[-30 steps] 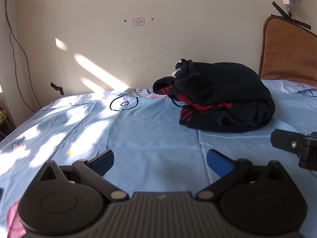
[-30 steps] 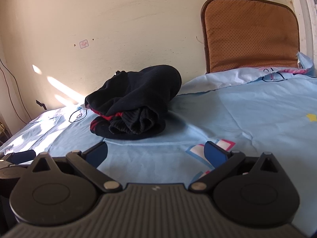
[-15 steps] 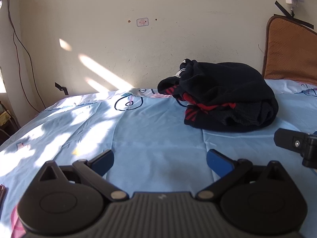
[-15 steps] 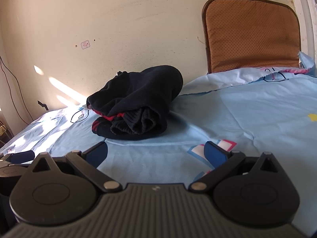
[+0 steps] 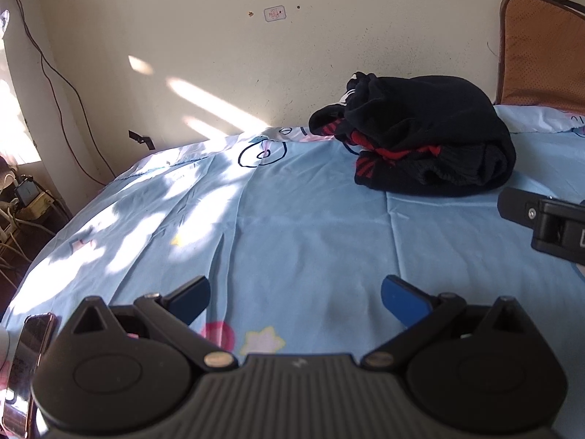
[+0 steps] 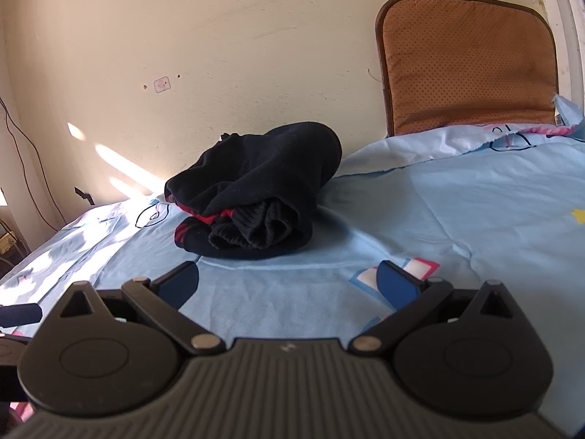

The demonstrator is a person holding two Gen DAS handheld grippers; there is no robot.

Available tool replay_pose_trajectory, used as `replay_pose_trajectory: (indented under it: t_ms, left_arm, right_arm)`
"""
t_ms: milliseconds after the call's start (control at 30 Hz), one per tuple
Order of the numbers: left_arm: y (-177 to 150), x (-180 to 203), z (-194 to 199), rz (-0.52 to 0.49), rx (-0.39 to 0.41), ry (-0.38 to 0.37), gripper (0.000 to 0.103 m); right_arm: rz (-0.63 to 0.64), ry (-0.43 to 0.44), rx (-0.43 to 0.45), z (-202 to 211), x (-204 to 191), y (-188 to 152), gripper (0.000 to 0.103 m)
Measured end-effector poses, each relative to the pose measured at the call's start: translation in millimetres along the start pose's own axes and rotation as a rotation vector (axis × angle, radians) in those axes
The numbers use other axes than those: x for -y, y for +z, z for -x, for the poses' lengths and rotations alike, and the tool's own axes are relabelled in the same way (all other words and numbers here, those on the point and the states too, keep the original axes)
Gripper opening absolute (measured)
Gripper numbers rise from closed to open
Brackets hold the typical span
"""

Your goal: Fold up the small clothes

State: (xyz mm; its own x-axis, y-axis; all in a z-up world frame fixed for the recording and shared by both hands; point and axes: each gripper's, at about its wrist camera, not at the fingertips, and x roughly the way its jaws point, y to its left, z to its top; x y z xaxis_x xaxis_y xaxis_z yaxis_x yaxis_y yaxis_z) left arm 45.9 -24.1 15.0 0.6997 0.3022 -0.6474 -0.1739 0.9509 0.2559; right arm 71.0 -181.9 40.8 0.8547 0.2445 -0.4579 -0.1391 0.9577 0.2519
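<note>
A black garment with red trim lies bundled on the light blue bedsheet near the wall; the right wrist view shows the same bundle ahead and slightly left. My left gripper hovers open over bare sheet, well short of the bundle, nothing between its blue pads. My right gripper is open too, just in front of the bundle and apart from it. A finger of the right gripper shows at the right edge of the left wrist view.
A brown cushion leans on the wall at the bed's head. A phone lies at the bed's near left edge. Cables and a cluttered stand sit beyond the left side. The cream wall bounds the far side.
Both grippers have drawn back and risen slightly, so the bundle looks a little farther away. A phone has come into the left wrist view at lower left. Both stay open.
</note>
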Motion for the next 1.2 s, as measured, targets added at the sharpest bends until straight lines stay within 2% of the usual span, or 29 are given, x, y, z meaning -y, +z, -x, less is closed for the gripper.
replay_pose_trajectory:
  t_ms: [467, 1200]
  left_arm:
    - [0.4, 2.8, 18.3, -0.021, -0.038, -0.003, 0.103]
    - [-2.5, 1.3, 18.8, -0.028, -0.06, 0.004, 0.103]
  right_arm:
    - [0.001, 0.012, 0.007, 2.1, 0.3, -0.5, 0.103]
    - [-0.002, 0.013, 0.009, 2.9, 0.9, 0.0, 0.103]
